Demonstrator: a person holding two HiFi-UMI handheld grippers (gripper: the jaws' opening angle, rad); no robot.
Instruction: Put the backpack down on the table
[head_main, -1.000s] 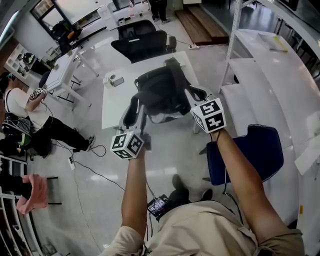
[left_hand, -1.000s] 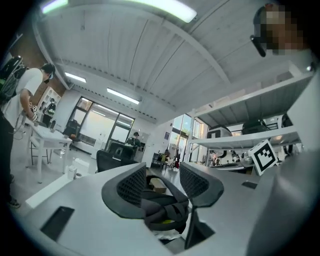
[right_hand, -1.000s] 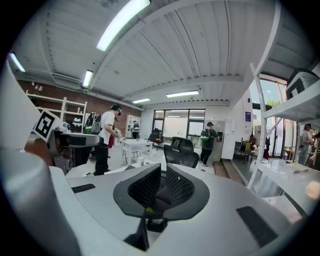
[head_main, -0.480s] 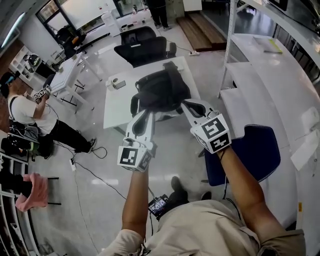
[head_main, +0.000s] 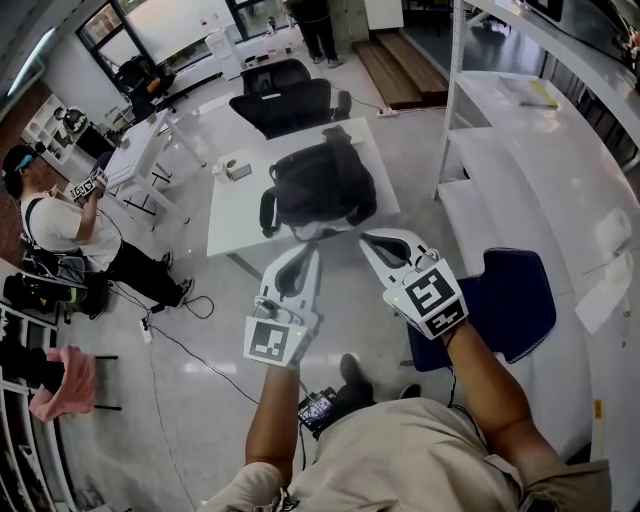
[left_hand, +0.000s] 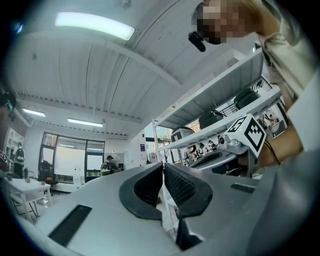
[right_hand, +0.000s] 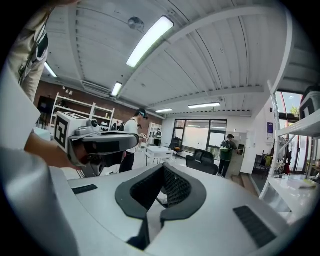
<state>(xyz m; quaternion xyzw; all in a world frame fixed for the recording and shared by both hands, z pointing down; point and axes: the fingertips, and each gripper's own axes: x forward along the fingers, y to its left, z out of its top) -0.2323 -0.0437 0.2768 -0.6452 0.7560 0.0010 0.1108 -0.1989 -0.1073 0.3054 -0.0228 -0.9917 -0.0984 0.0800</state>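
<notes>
Your left tongs (head_main: 311, 250) have just closed and are pressed together on nothing, just off the worktop's (head_main: 232, 220) near edge. The backpack (head_main: 320, 185) lies on the worktop toward its right edge, clear of both tongs. Your right tongs (head_main: 367, 240) are also pressed together and empty, near the worktop's near right corner.

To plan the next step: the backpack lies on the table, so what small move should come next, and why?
Probably just lower both grippers to rest. The backpack lies on the table, apart from the left gripper and right gripper, whose fingers have just closed on nothing.
</notes>
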